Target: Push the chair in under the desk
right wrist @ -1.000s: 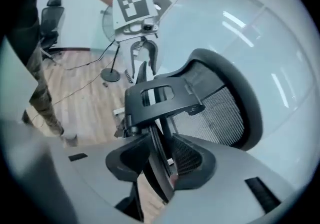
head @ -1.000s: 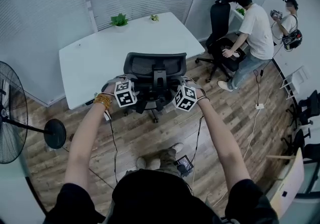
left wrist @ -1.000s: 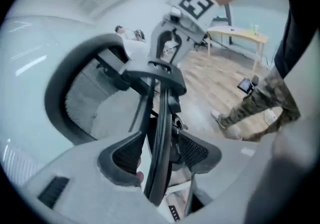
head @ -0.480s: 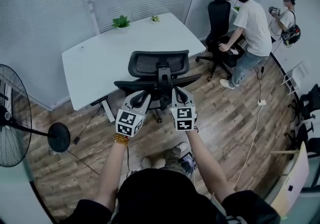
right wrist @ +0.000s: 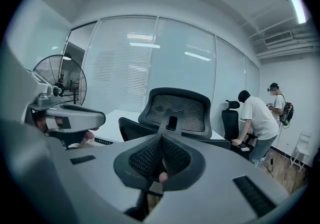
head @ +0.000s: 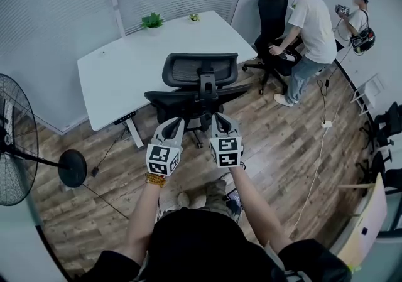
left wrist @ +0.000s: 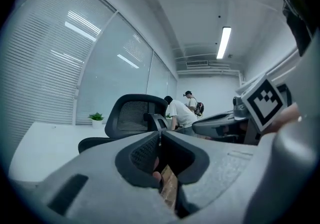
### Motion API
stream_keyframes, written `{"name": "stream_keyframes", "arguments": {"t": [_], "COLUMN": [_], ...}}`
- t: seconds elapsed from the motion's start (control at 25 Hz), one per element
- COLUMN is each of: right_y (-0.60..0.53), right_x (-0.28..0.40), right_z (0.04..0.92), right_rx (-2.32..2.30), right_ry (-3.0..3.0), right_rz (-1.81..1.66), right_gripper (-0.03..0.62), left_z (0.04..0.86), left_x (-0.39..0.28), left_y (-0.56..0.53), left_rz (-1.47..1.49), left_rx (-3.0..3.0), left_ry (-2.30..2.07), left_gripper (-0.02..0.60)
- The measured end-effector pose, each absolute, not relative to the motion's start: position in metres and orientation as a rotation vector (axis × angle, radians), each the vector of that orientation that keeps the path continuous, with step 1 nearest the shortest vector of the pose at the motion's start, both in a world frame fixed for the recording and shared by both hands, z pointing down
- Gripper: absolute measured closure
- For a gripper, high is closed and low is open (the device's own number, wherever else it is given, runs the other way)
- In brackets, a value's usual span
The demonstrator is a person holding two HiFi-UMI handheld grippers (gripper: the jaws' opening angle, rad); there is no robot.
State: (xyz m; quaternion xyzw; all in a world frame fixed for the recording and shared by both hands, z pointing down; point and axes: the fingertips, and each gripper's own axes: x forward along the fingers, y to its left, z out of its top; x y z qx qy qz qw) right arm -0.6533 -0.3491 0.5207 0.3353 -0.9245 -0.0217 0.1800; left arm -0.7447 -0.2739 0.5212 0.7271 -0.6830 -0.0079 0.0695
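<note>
- The office chair [head: 200, 89] is seen at the white desk's [head: 119, 61] near edge, with open wood floor [head: 276, 142] around it.
- The left gripper [head: 174, 124] and the right gripper [head: 219, 120] are clenched shut and empty, near the chair but apart from it.

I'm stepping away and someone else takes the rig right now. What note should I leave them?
Left tool: shut, empty, held short of the chair, not touching it.
Right tool: shut, empty, beside the left one, also clear of the chair.
Chair: at the near edge of the desk, its back toward you.
Done: unclear; how far the seat sits under the desk cannot be told.
Left: probably set both tools on the chair's back and push it in until it stops.
</note>
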Motion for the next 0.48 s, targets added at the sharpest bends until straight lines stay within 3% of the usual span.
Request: {"name": "stream_keyframes", "arguments": {"t": [0.48], "right_y": [-0.319], "right_x": [-0.653], "right_z": [0.542], "right_rx": [0.898], "right_ry": [-2.596], "right_rz": [-0.042], "right_gripper": [0.592], "left_z": [0.546], "left_x": [-0.745], "left_y": [-0.226], "left_rz": [0.006], "left_rx": [2.164], "left_ry": [-2.046], "left_gripper": [0.568]}}
